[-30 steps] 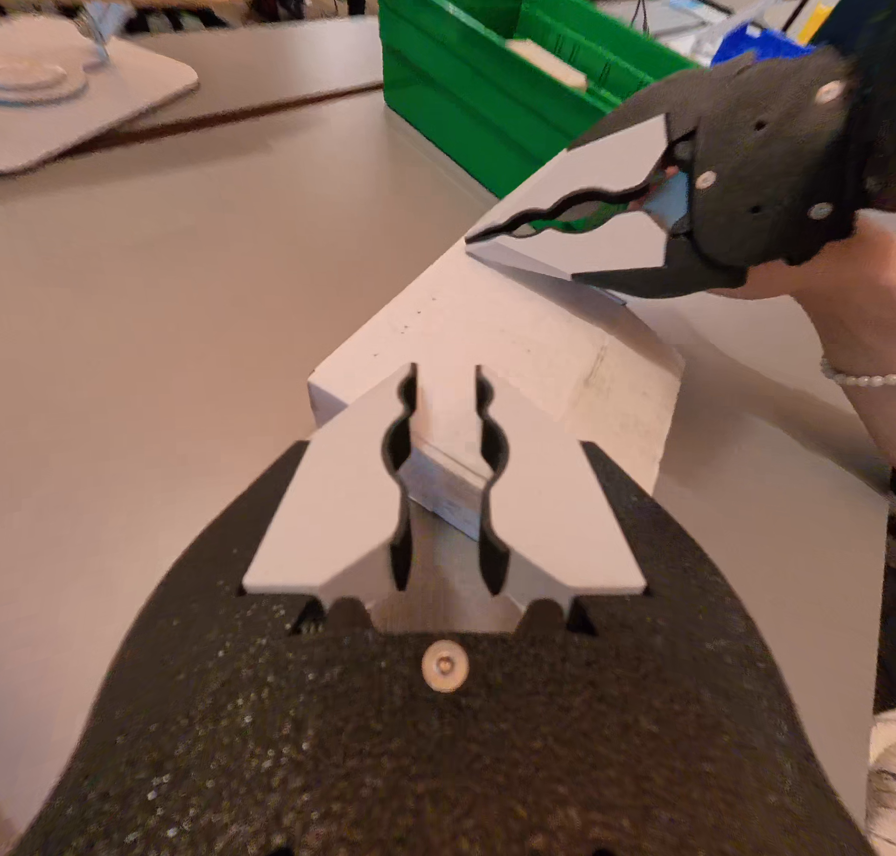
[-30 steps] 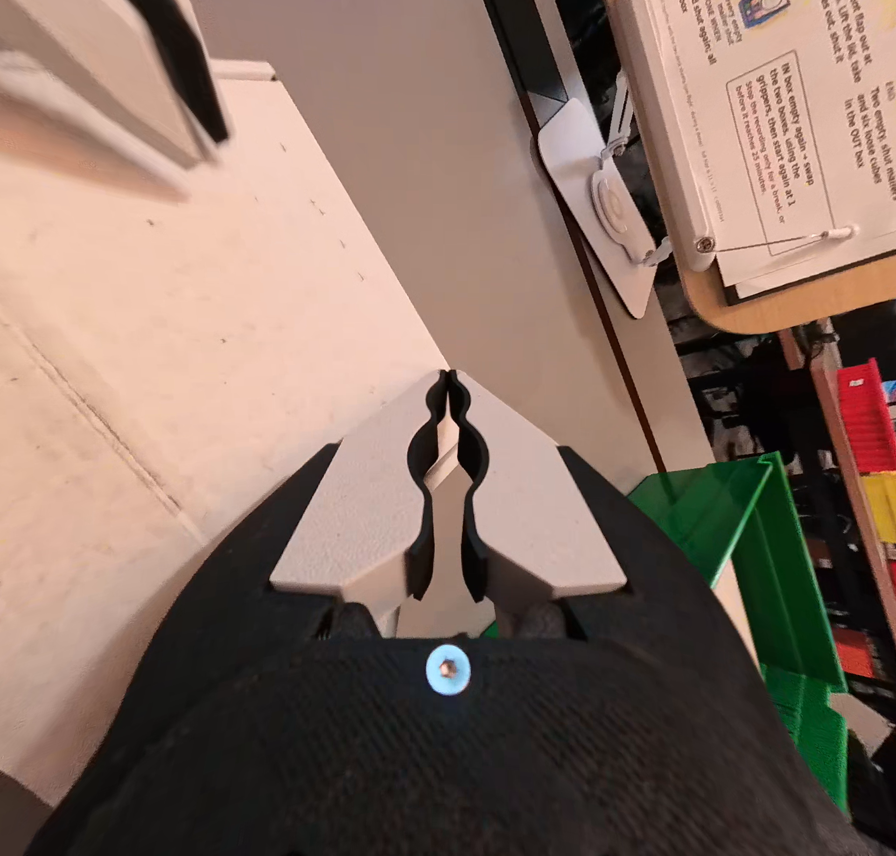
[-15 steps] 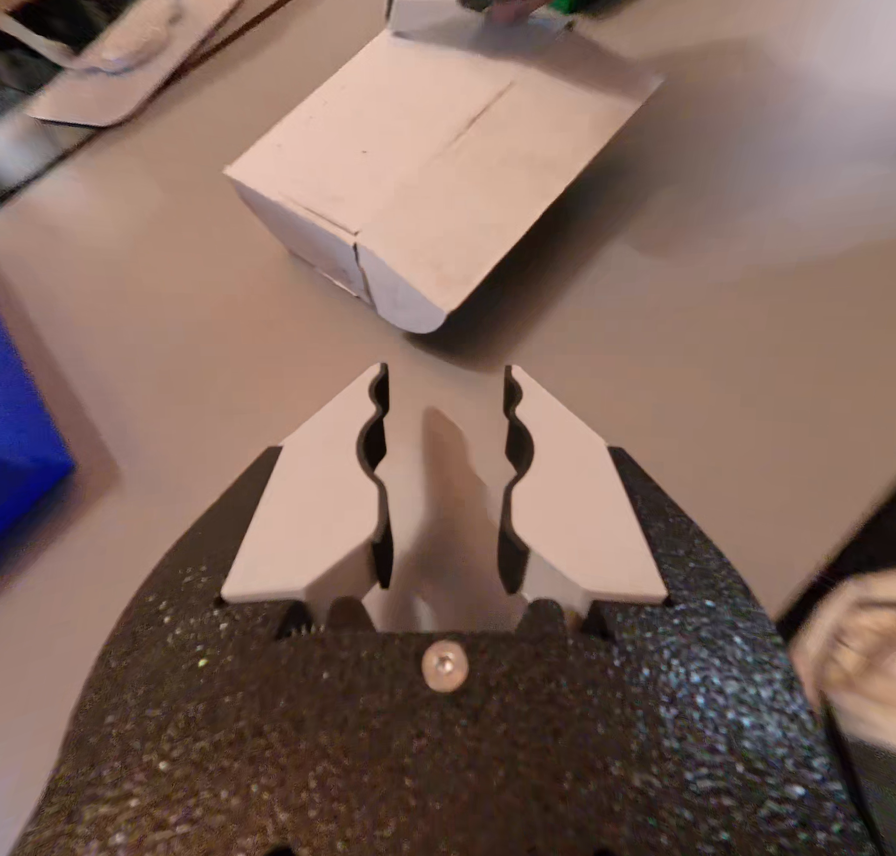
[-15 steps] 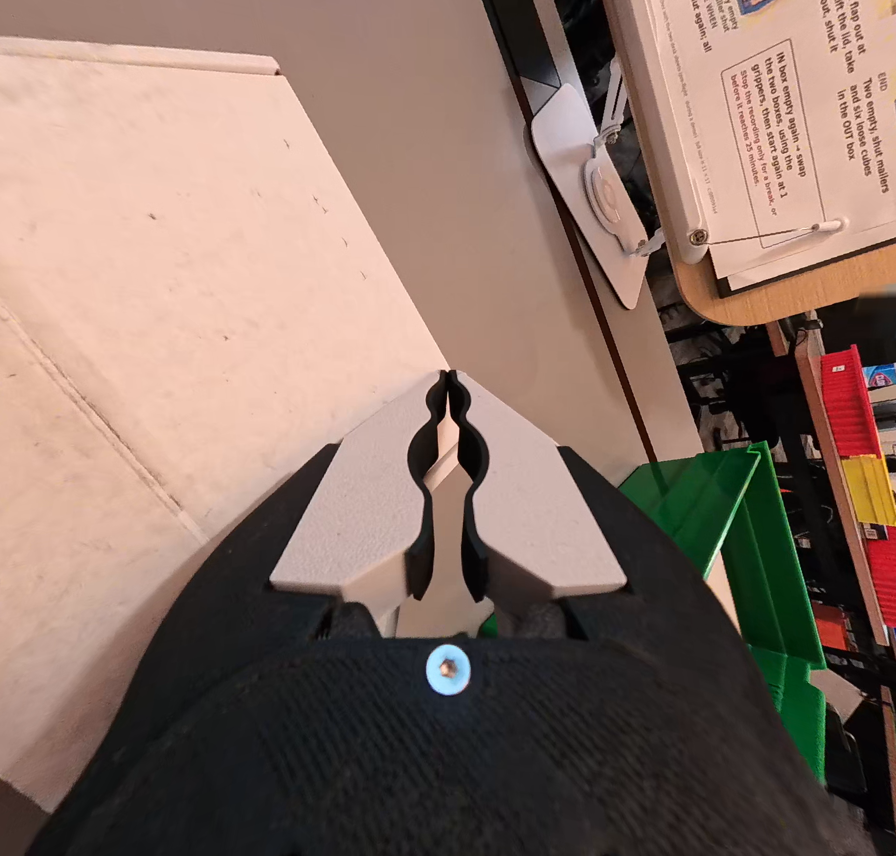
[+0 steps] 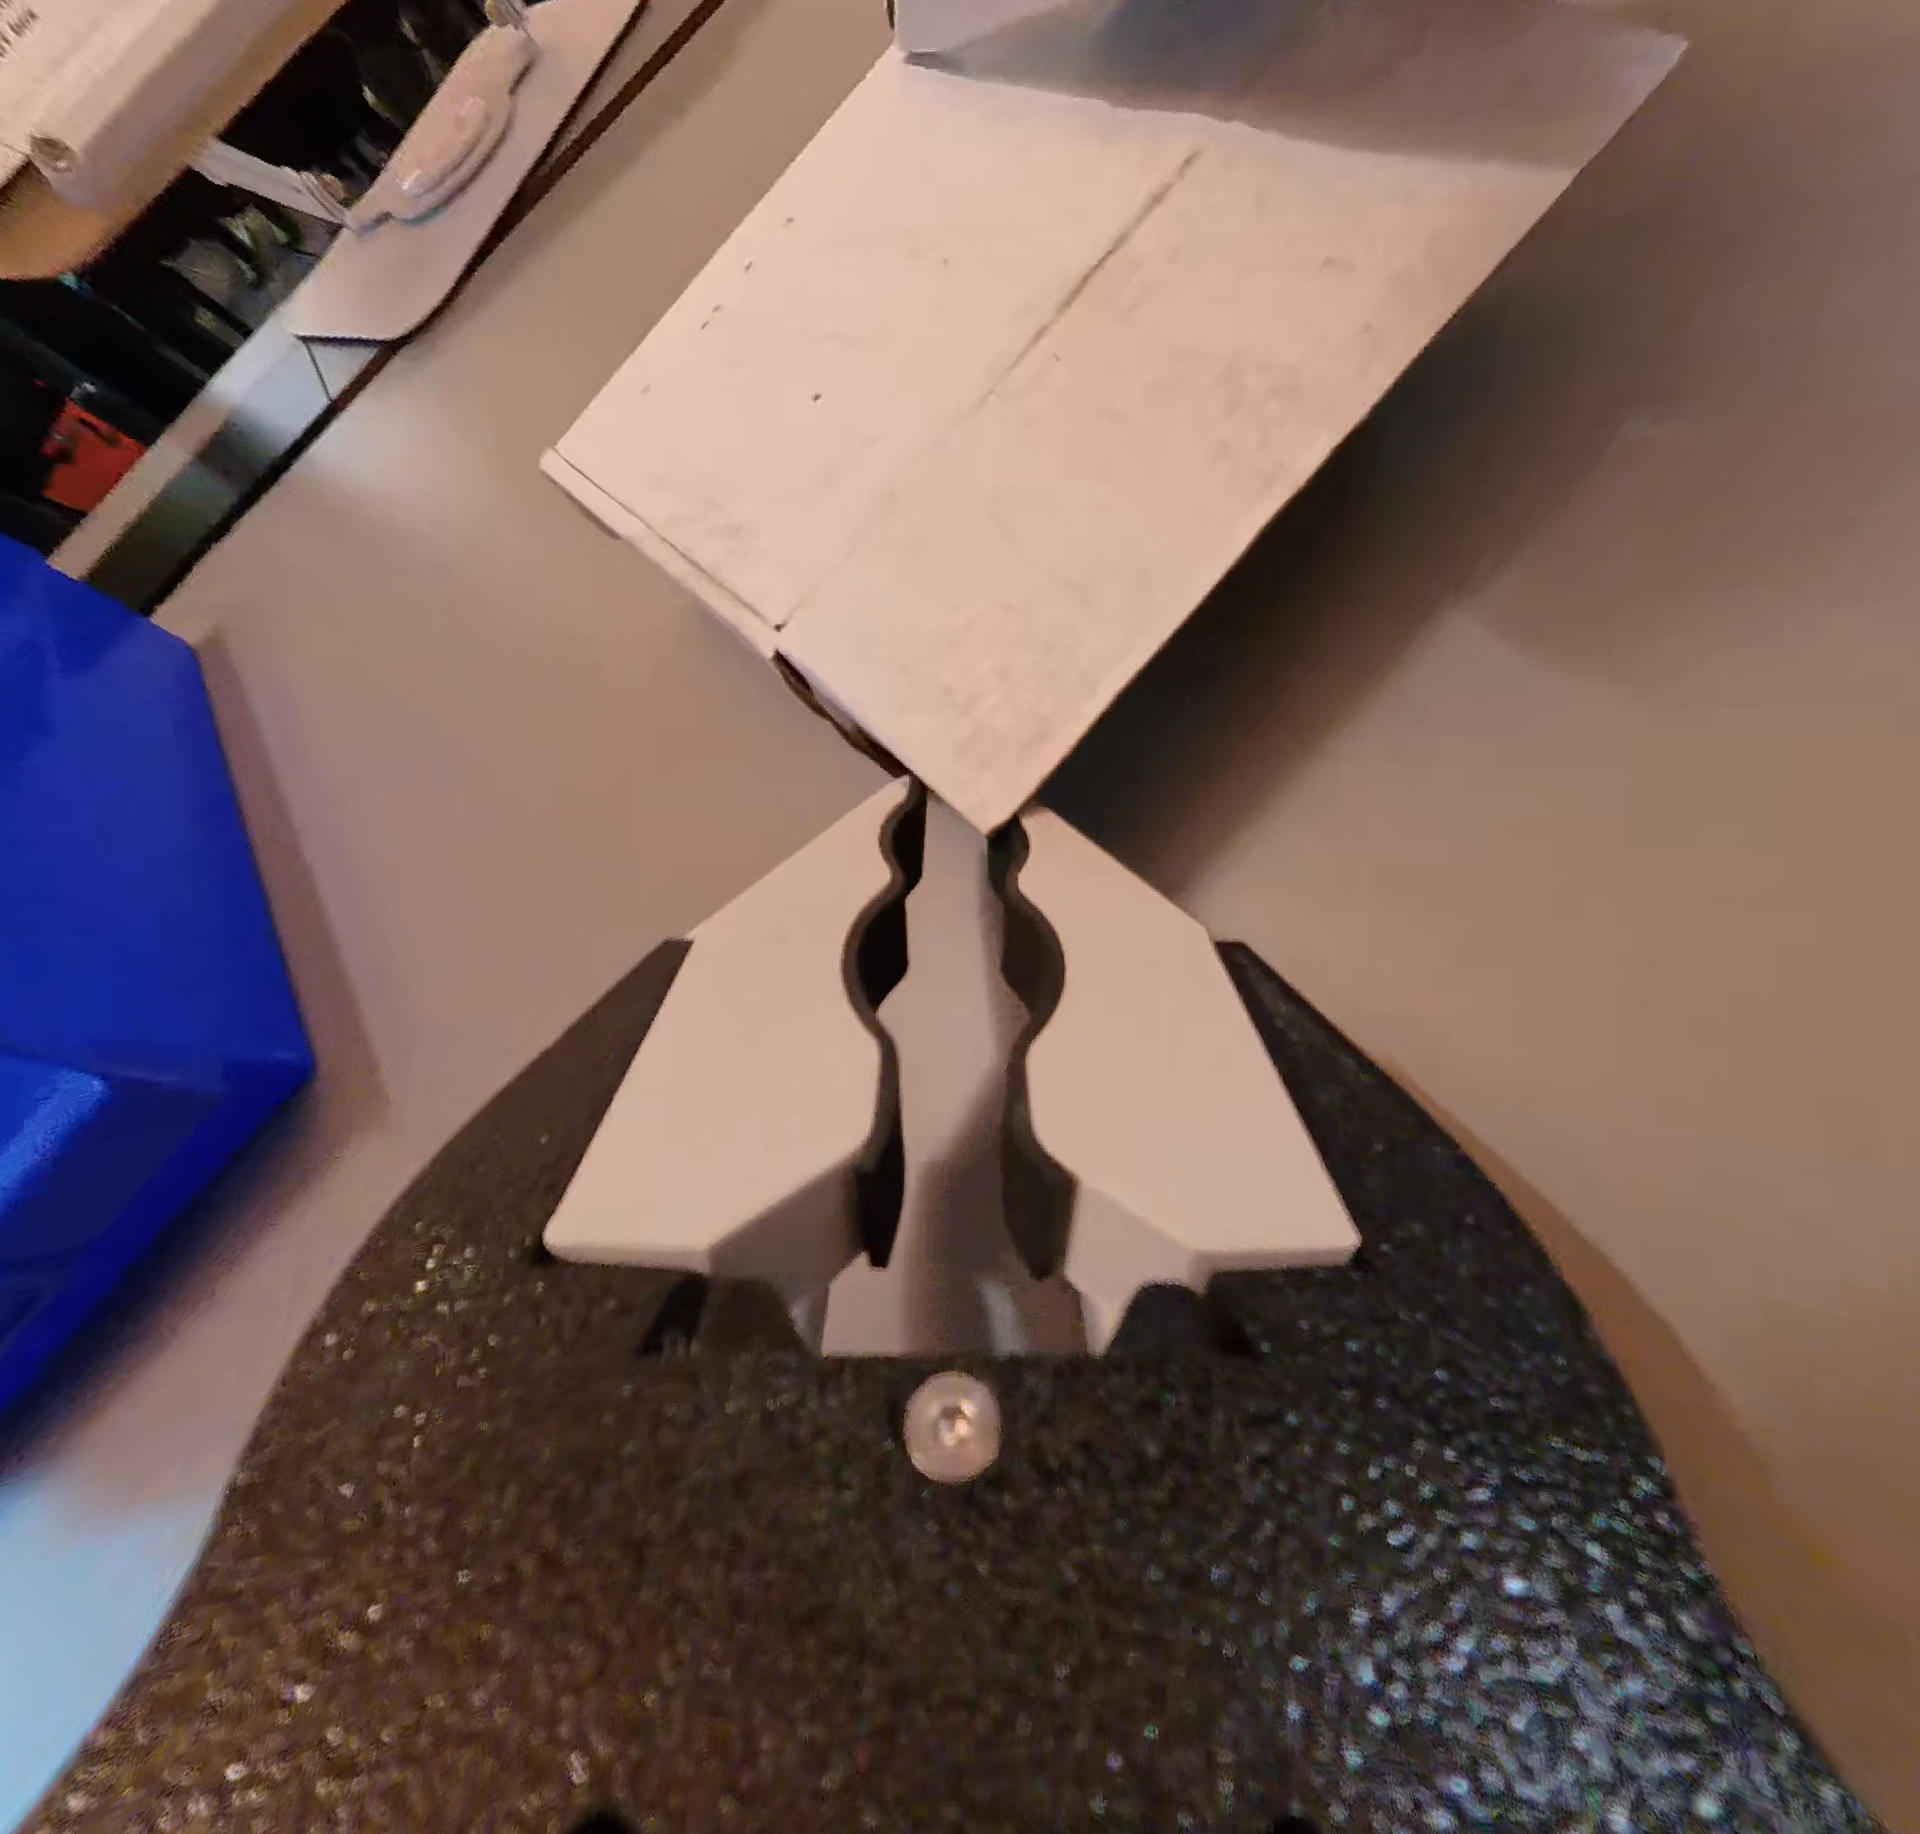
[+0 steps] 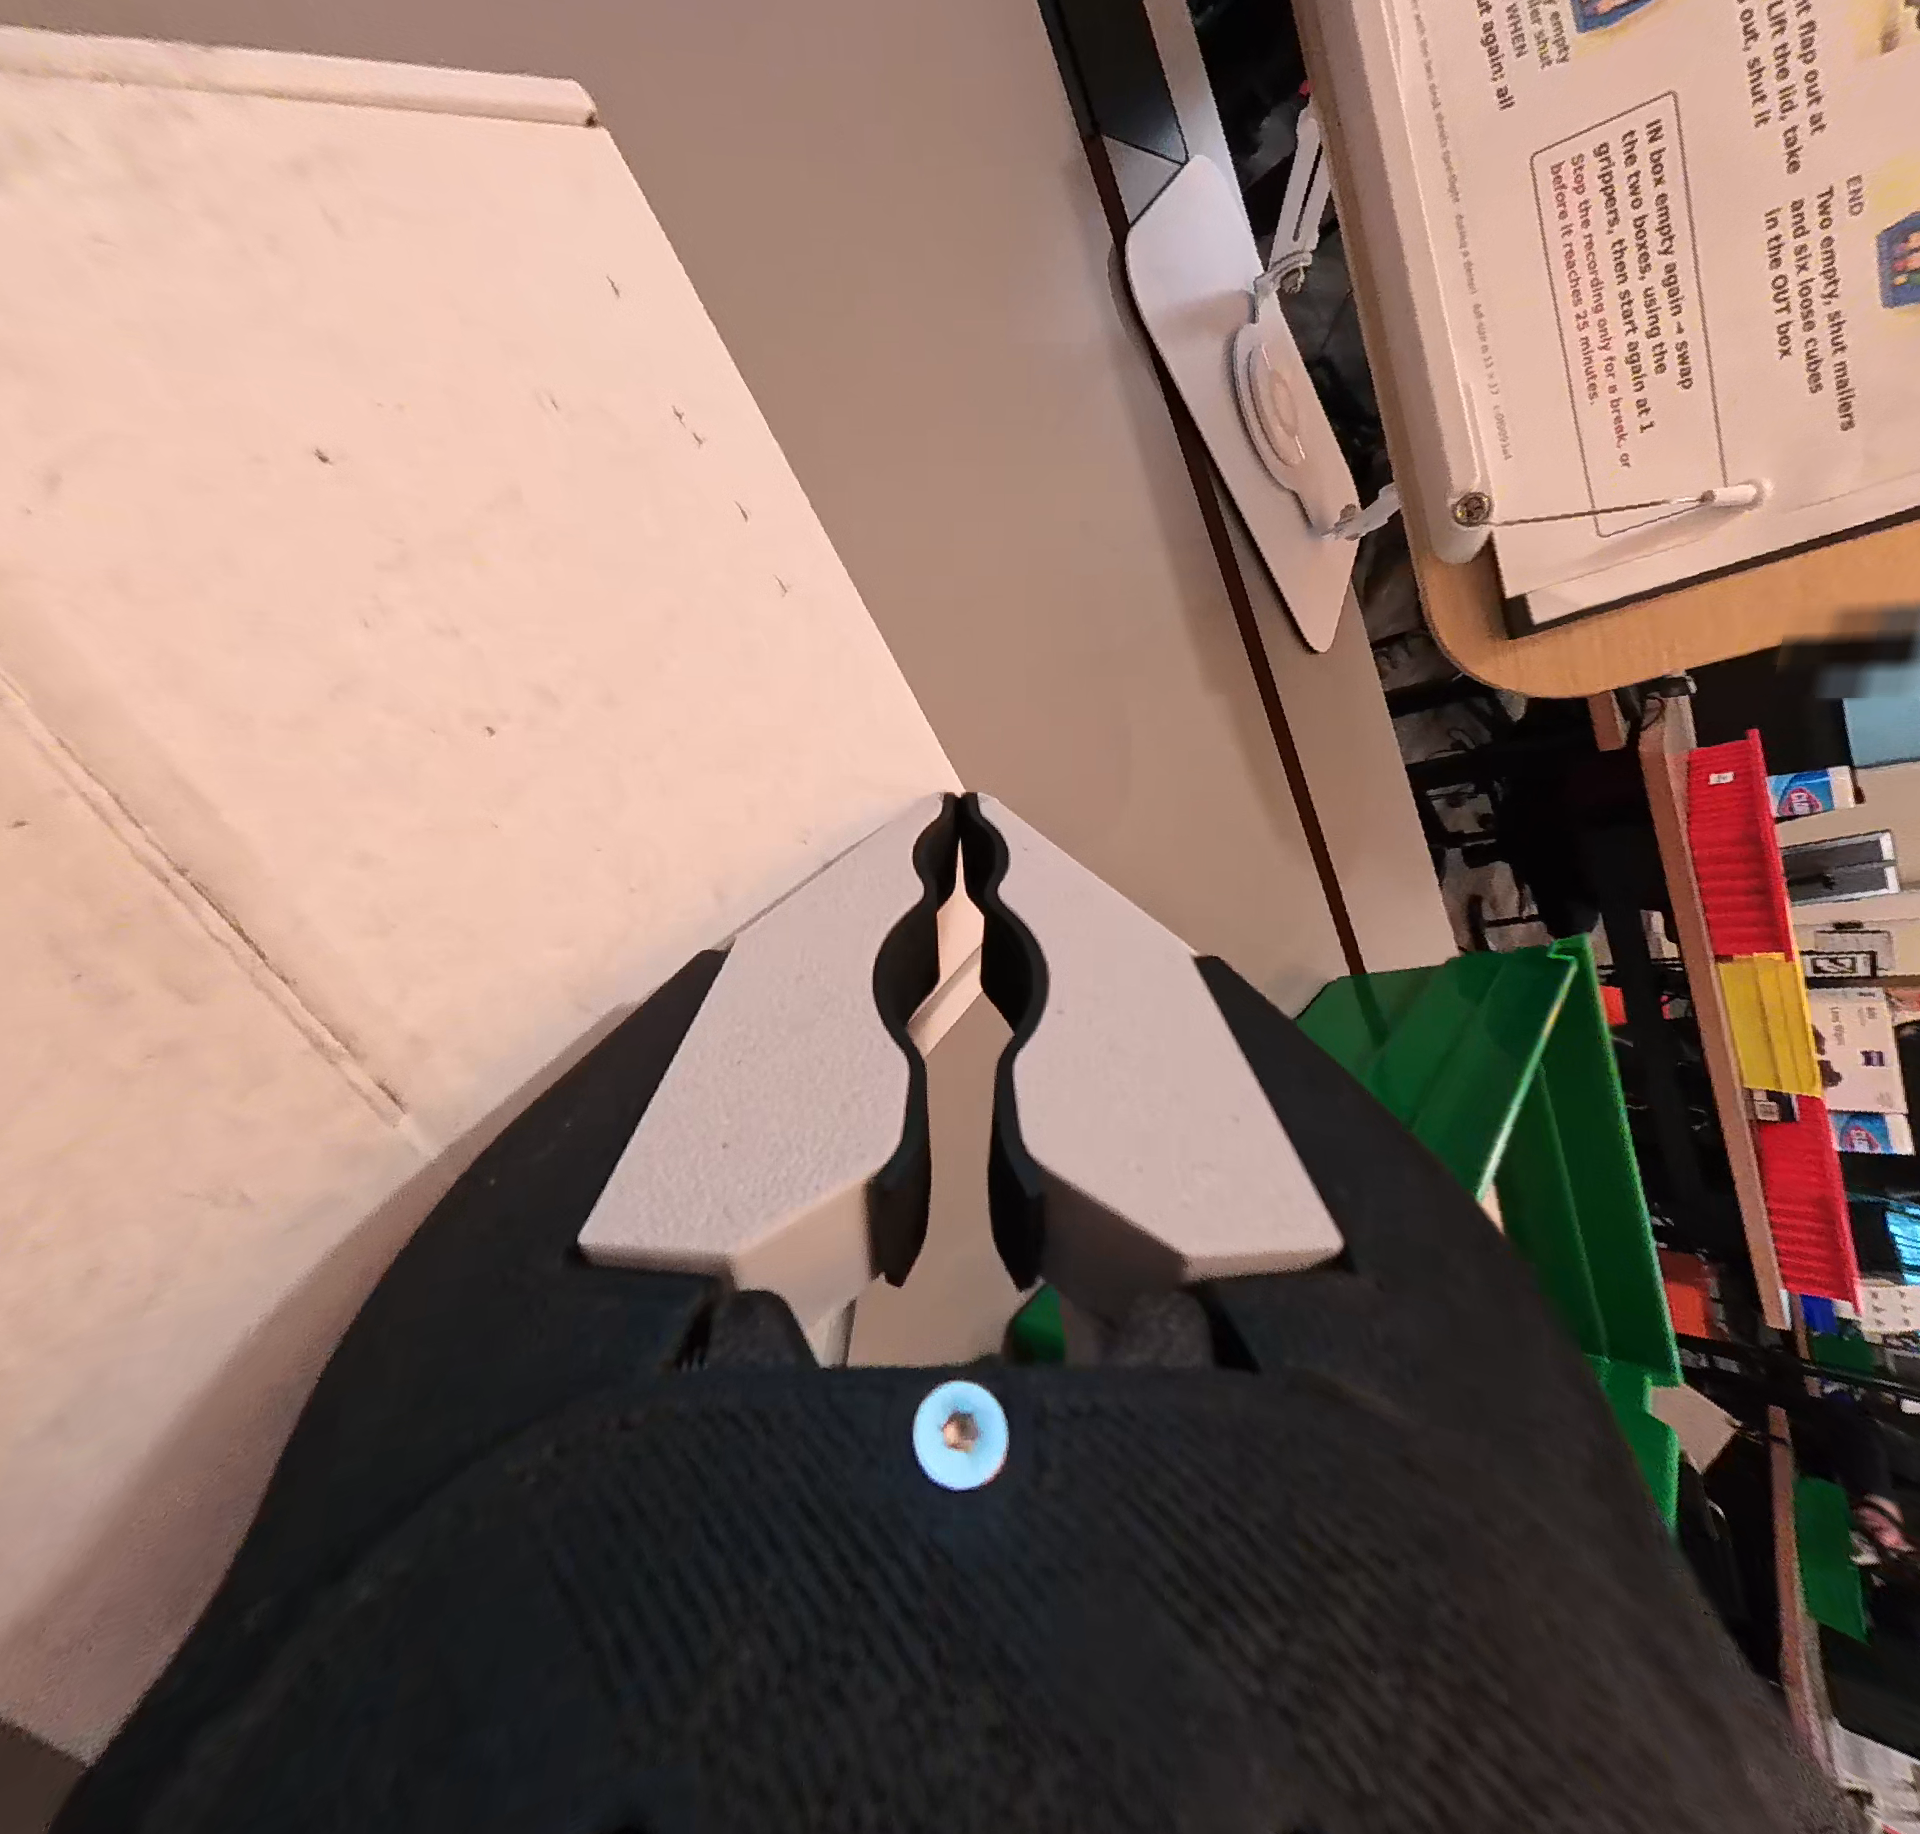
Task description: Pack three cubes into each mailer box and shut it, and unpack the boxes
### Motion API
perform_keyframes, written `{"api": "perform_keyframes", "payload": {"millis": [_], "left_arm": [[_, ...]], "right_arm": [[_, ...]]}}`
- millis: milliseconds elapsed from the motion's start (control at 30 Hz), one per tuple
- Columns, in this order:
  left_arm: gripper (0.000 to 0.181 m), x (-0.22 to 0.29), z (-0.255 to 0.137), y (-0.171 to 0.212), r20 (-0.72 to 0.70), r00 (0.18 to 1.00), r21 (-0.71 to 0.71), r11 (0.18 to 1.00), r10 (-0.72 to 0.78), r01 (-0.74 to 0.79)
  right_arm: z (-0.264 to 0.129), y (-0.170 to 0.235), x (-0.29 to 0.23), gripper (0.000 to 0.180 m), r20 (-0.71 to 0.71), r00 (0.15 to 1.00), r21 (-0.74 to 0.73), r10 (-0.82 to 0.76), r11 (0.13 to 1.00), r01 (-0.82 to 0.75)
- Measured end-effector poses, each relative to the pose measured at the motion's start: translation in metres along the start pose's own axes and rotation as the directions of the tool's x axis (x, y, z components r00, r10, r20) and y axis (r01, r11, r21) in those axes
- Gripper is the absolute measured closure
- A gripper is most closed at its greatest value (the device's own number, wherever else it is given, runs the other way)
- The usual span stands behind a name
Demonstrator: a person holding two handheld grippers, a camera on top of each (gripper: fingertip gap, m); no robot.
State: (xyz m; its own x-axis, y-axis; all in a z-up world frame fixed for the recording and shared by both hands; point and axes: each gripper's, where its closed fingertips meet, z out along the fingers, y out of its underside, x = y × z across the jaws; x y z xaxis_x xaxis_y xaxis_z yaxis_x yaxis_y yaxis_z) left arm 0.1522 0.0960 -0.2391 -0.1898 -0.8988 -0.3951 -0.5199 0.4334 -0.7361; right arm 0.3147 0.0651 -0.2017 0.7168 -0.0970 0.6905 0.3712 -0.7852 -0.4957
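Between the fingers of the left tongs [image 5: 954, 828], which stand slightly parted with a narrow gap, sits the near corner of the white mailer box [image 5: 1039, 413]; whether the fingers actually pinch the cardboard cannot be told, since the corner only overlaps their tips in the left wrist view. At the box's far edge the right tongs [image 6: 958, 808] are clenched tip to tip, apparently on a thin flap or edge of the same box, whose broad creased panel fills the left of the right wrist view. That far side looks raised off the grey bench [image 5: 1558, 849], so the box appears tilted and carried largely by one thin grip. Judged risks: the flap may tear or slip out of the clenched tips; the box may swing about that single hold; if the lid is not tucked, any cubes inside, none visible, could shift and spill; and a left grip closing on the bare corner may crush it rather than hold it. Beside the left tongs lies a blue bin [image 5: 114, 953]; a green bin [image 6: 1475, 1088] and a clipboard stand [image 6: 1662, 309] lie beyond the right.
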Motion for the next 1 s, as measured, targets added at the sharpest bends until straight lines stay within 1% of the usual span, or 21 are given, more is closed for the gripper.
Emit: {"api": "perform_keyframes", "payload": {"millis": [133,167,200,300,367,433,533,600,633,667,700,767,867,933,1000], "left_arm": [[0.170,0.001,0.002,0.001,-0.040,0.999,-0.006,1.000,-0.018,0.017],[0.168,0.001,0.004,0.002,-0.054,0.998,-0.011,1.000,-0.009,0.009],[0.162,0.003,0.006,0.002,-0.083,0.997,-0.010,1.000,0.003,-0.004],[0.150,0.009,0.004,0.003,-0.225,0.974,0.017,1.000,0.000,0.004],[0.137,0.012,-0.004,0.001,-0.346,0.937,0.044,0.997,-0.045,0.064],[0.131,0.007,-0.013,-0.004,-0.431,0.896,0.077,0.985,-0.105,0.153],[0.128,-0.011,-0.022,-0.019,-0.502,0.840,0.140,0.939,-0.208,0.315],[0.133,-0.023,-0.018,-0.026,-0.509,0.819,0.151,0.909,-0.265,0.388],[0.134,-0.026,-0.013,-0.027,-0.509,0.819,0.153,0.908,-0.266,0.390],[0.140,-0.028,-0.008,-0.026,-0.501,0.827,0.151,0.915,-0.254,0.373],[0.141,-0.029,-0.002,-0.024,-0.491,0.839,0.142,0.928,-0.236,0.344],[0.148,-0.022,0.003,-0.026,-0.536,0.820,0.135,0.938,-0.201,0.318],[0.146,-0.021,0.006,-0.026,-0.577,0.788,0.109,0.936,-0.213,0.333],[0.145,-0.021,0.010,-0.024,-0.604,0.753,0.060,0.927,-0.261,0.369],[0.145,-0.020,0.013,-0.022,-0.607,0.746,0.036,0.928,-0.275,0.371]], "right_arm": [[0.000,0.000,0.000,0.180,-0.038,0.998,-0.025,-0.052,0.998,0.051],[0.000,0.000,0.000,0.180,-0.047,0.997,-0.030,-0.064,0.998,0.063],[0.000,-0.001,0.000,0.180,-0.053,0.996,-0.035,-0.073,0.997,0.071],[0.000,-0.001,0.000,0.180,-0.054,0.996,-0.036,-0.074,0.997,0.072],[0.000,-0.001,0.000,0.180,-0.047,0.997,-0.033,-0.062,0.998,0.060],[0.000,-0.001,0.000,0.180,-0.044,0.997,-0.032,-0.059,0.998,0.057],[0.000,-0.001,0.000,0.180,-0.044,0.997,-0.031,-0.061,0.998,0.059],[0.000,-0.001,0.000,0.180,-0.038,0.998,-0.030,-0.054,0.998,0.053],[0.000,-0.001,0.000,0.180,-0.035,0.998,-0.028,-0.050,0.998,0.049],[0.000,-0.001,0.000,0.180,-0.030,0.998,-0.026,-0.048,0.999,0.047],[0.000,-0.001,0.000,0.180,-0.024,0.999,-0.022,-0.045,0.999,0.045],[0.000,-0.001,0.000,0.180,-0.006,0.999,-0.014,-0.038,0.999,0.038],[0.000,0.000,0.000,0.180,0.016,0.999,-0.002,-0.031,1.000,0.031],[0.000,0.000,0.000,0.180,0.029,0.999,0.000,-0.037,0.999,0.037],[0.000,0.000,0.000,0.180,0.038,0.999,-0.007,-0.035,0.999,0.035]]}}
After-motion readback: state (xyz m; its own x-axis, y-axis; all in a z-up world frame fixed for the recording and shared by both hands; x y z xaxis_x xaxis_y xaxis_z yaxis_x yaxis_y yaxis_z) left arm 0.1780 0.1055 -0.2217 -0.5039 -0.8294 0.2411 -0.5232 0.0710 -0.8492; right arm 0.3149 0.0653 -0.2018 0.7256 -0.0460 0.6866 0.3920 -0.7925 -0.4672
